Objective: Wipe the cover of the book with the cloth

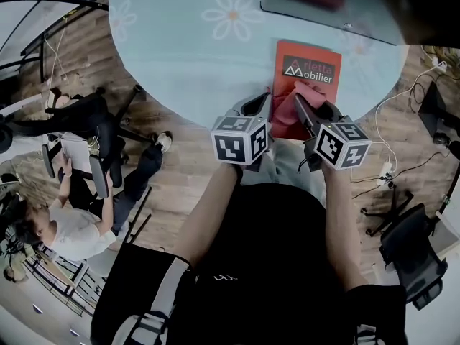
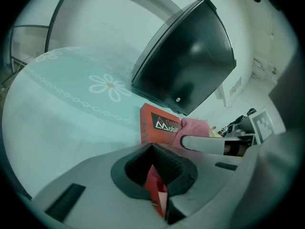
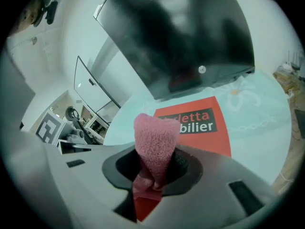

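Left tongs clamped on the book corner, right tongs gripping the cloth (bunched) at the cover — wiping seemingly all ahead.

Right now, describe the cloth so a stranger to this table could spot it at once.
On the round pale-blue table with daisy prints, a red book lies at the near edge. The pink cloth sits bunched on its near end, pinched in the right gripper: the only soft, fuzzy thing.
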A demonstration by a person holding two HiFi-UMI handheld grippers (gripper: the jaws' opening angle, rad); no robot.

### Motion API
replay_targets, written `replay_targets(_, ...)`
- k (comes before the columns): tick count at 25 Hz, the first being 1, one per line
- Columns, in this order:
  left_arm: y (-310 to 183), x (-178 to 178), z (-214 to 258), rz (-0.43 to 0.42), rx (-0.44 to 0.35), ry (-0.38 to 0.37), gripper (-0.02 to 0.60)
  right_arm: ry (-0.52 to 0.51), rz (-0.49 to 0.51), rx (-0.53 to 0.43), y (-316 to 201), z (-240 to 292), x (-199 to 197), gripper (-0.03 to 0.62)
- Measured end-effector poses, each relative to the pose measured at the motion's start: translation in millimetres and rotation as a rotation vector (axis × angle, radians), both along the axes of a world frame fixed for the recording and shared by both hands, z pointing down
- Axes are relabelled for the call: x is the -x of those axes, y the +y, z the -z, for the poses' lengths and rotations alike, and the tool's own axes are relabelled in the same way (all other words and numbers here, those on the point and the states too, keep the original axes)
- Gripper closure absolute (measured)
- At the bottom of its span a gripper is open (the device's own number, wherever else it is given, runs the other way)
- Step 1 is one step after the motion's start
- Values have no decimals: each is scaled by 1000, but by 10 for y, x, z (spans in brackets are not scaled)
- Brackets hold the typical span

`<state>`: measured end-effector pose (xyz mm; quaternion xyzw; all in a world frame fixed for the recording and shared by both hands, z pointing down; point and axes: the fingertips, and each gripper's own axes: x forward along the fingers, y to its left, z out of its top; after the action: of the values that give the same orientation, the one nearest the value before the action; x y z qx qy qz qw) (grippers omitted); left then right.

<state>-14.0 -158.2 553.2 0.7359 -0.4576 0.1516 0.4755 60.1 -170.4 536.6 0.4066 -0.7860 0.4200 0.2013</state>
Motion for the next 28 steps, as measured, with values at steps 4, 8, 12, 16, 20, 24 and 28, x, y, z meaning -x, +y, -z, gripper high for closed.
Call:
replay_targets(4, 92, -84, 69, -14, -12, -26, 566, 7, -28, -7, 41, 12, -214, 488)
replay_targets(8, 138, -225, 133, -23, -23, -23, 566, 14, -62, -13, 91, 15, -454, 488)
replay_targets(12, 213, -404, 161, -36, -33, -16, 566, 16, -84, -14, 177, -4, -644, 488)
replay_targets(16, 337, -586, 184, -43, -35, -2, 566, 45, -91, -27, 246, -3, -844, 488)
replay_targets(20, 463, -703, 176, -31, -35, 3, 566, 89, -85, -53, 312, 24, -1034, 488)
replay_targets(24, 560, -792, 206, -12, -49, 9, 566, 109, -78, -73, 387, 63, -1169, 488)
replay_targets(28, 607, -864, 359, 8, -105, 1, 566, 120, -60, -143, 415, 240, -1268, 488)
